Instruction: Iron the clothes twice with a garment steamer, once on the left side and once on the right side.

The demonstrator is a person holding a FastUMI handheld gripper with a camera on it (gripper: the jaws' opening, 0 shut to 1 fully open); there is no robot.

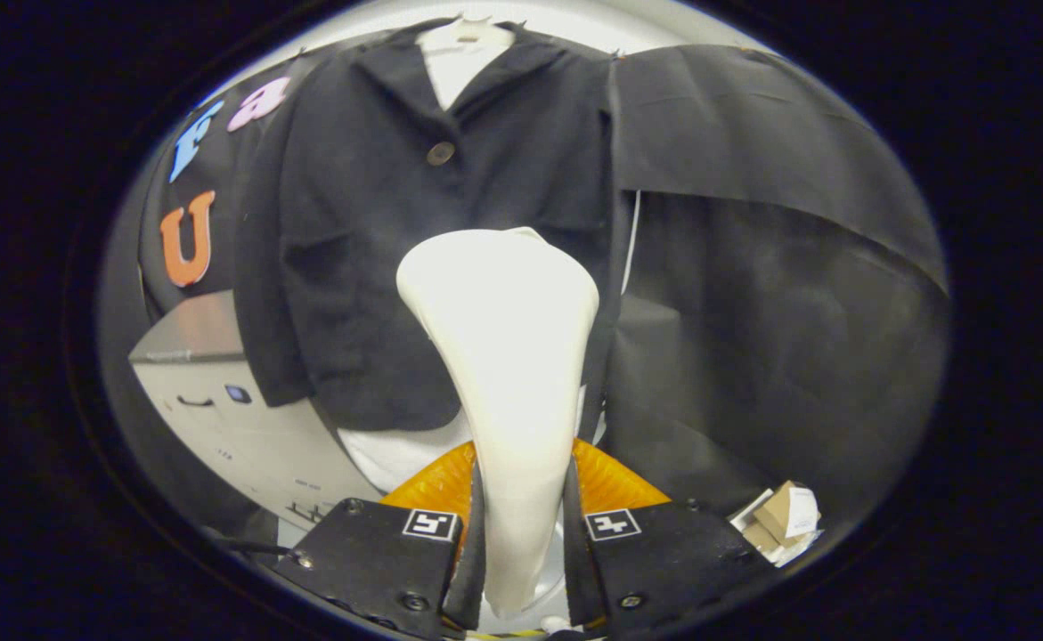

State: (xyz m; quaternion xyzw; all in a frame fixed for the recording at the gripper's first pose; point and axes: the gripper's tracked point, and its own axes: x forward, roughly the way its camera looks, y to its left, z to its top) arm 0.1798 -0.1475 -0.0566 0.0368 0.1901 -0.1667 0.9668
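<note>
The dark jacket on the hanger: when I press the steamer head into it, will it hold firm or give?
The dark jacket will probably give: it hangs free, its hem loose and rumpled, so it looks soft. It may swing away too. The gripper is shut on the steamer, whose head looks smooth and should glide.

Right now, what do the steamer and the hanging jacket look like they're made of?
The steamer, clamped between the tongs, looks like smooth cream plastic with a soft sheen and moulded curves. The jacket looks like dark matte woven cloth, maybe linen or cotton, with faint creases and a button.
</note>
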